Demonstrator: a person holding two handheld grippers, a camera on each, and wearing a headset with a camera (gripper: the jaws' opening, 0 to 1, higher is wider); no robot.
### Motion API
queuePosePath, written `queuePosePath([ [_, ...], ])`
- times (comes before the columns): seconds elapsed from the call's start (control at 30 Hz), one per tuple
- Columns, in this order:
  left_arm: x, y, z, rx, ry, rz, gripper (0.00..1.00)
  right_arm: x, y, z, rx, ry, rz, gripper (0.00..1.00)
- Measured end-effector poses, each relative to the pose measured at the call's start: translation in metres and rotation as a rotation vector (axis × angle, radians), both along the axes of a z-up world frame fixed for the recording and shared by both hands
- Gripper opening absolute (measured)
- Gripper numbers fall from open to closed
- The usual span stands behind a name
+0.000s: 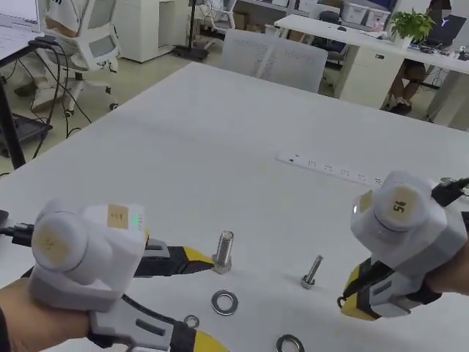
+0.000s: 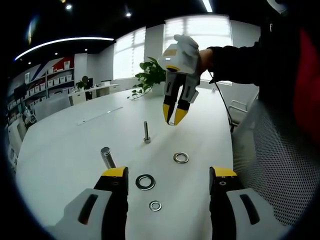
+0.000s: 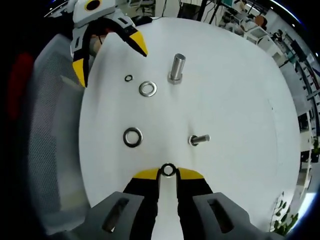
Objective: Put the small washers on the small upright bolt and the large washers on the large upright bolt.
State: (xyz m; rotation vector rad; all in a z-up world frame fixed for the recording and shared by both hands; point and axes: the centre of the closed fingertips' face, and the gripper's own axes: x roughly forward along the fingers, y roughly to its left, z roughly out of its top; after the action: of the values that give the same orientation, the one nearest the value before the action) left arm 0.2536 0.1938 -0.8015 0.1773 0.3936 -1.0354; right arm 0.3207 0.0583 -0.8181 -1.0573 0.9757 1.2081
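Note:
The large upright bolt [image 1: 225,249] [image 2: 107,157] [image 3: 176,69] stands mid-table, and the small upright bolt [image 1: 313,270] [image 2: 146,132] [image 3: 199,139] stands to its right. My left gripper [image 1: 205,301] [image 2: 169,172] [image 3: 111,65] is open, low over the table, its jaws either side of a large washer [image 1: 224,301] [image 2: 145,181] [image 3: 148,89] and a small washer [image 1: 191,321] [image 2: 155,205] [image 3: 128,78]. A second large washer [image 1: 290,342] [image 2: 181,158] [image 3: 133,137] lies nearer me. My right gripper [image 1: 344,302] [image 2: 175,116] [image 3: 168,173] hangs above the table beside the small bolt, shut on a small washer [image 3: 168,170].
A white power strip [image 1: 330,169] lies across the table beyond the bolts. A mesh chair back [image 2: 270,165] sits at the table's near edge. Office chairs, desks and a potted plant [image 1: 410,26] stand beyond the far edge.

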Motion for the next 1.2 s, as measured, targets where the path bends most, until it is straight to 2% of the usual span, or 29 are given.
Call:
queuePosePath([
  [0.4,0.001,0.002,0.0,-0.005,0.008,0.015,0.67,0.012,0.009,0.023,0.009,-0.054,0.036,0.14],
  [0.8,0.001,0.003,0.0,-0.004,0.017,0.025,0.68,0.026,0.023,0.037,0.022,-0.086,0.067,0.14],
  [1.2,0.001,0.007,0.001,-0.014,0.019,0.044,0.7,0.031,0.032,0.038,0.007,-0.096,0.096,0.14],
])
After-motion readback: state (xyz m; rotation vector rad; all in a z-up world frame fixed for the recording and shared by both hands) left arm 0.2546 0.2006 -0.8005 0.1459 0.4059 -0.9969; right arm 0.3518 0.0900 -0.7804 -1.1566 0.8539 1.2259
